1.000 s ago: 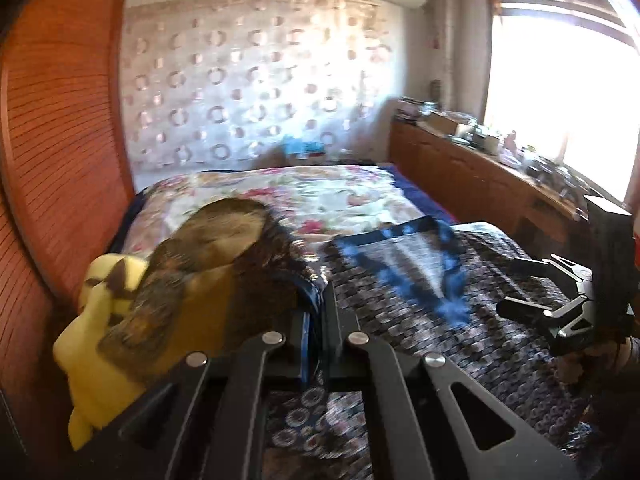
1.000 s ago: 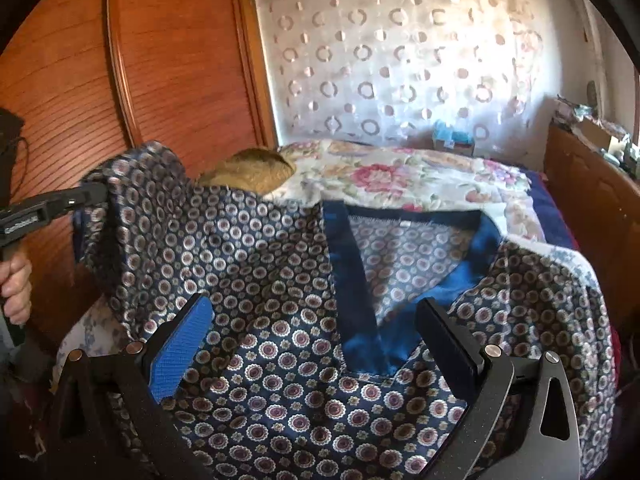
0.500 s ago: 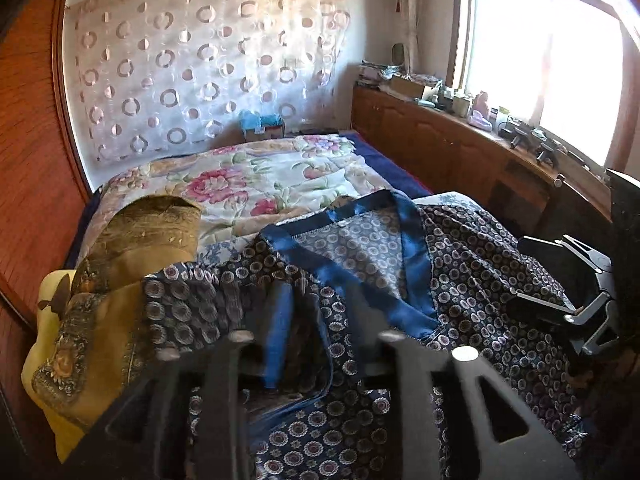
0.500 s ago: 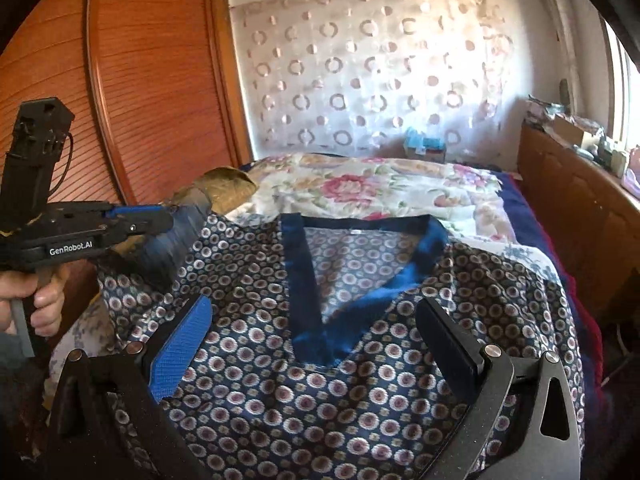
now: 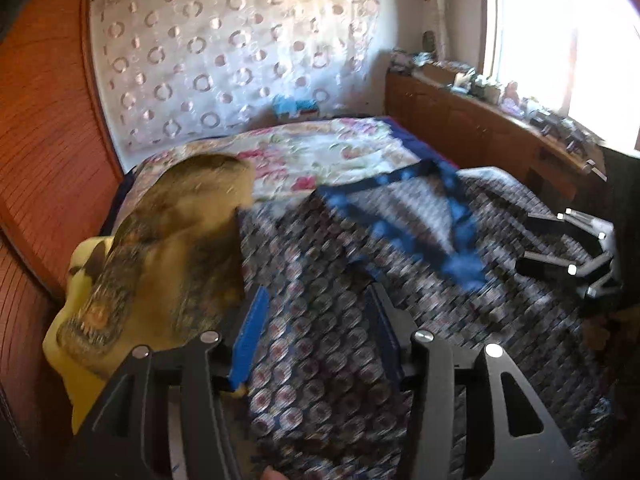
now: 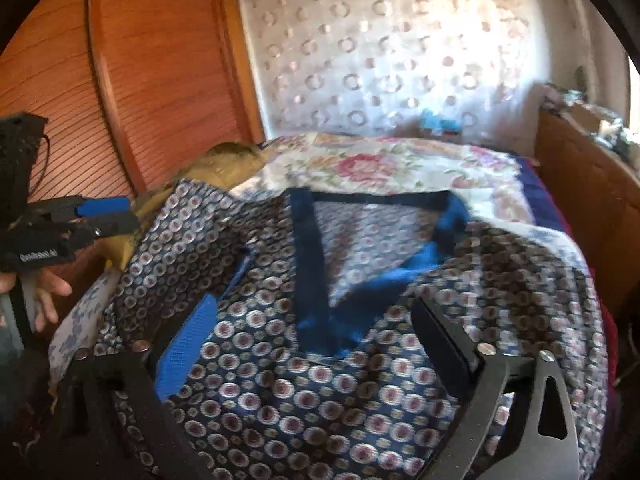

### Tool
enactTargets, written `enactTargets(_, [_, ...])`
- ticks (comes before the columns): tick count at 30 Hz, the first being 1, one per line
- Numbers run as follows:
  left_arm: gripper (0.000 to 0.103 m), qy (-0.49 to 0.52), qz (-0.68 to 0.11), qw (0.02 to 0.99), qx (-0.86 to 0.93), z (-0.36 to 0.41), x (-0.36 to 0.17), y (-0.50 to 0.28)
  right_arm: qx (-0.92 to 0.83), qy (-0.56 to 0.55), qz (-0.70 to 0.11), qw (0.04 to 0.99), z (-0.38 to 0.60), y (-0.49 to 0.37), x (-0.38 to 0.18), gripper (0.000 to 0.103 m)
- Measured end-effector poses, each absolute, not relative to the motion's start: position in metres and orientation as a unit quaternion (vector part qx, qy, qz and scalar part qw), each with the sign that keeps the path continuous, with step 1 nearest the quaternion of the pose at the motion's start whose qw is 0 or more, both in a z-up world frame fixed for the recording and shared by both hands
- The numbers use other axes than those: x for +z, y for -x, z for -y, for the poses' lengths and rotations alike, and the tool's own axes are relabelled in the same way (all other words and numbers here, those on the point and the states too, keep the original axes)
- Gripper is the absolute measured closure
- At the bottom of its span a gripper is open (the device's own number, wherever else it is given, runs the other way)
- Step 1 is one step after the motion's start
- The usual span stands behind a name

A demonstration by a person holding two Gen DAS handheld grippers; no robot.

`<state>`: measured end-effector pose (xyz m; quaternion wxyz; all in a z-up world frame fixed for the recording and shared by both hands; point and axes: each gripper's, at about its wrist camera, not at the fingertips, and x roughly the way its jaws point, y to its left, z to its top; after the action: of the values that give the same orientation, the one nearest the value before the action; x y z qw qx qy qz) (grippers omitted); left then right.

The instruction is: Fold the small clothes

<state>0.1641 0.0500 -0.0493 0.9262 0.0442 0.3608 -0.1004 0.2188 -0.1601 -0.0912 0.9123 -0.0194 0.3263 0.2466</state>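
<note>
The patterned top [image 6: 280, 380] is spread across the near end of the bed [image 6: 400, 160], its blue V-neck [image 6: 316, 260] facing up. A second ago its left sleeve was held pinched by the left gripper [image 5: 316, 340]; that sleeve has since been released, and the fingers are now seen wide apart over the fabric. The right gripper [image 6: 320, 340] is also held wide, gripping nothing. The sleeve fold is judged laid in.

The bed [image 6: 532, 200] wears a floral quilt [image 6: 380, 164], on which lie the navy patterned top [image 6: 280, 380] (blue V-neck showing) and a yellow-brown pillow [image 5: 160, 248] beside it
</note>
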Motion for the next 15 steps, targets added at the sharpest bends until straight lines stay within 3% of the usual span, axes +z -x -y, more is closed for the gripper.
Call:
enactTargets(5, [0.052, -0.042, -0.375, 0.923, -0.077, -0.072, -0.067, -0.159, 0.290, 0.043, -0.345, 0.891, 0.128, -0.234, -0.103, 0.024])
enactTargets(12, [0.052, -0.022, -0.372, 0.926, -0.064, -0.091, -0.073, -0.154, 0.336, 0.080, -0.379, 0.859, 0.069, -0.278, -0.127, 0.037])
enactTargets(15, [0.052, -0.017, -0.371, 0.926, -0.062, -0.094, -0.075, -0.153, 0.336, 0.097, -0.395, 0.850, 0.047, -0.301, -0.139, 0.047])
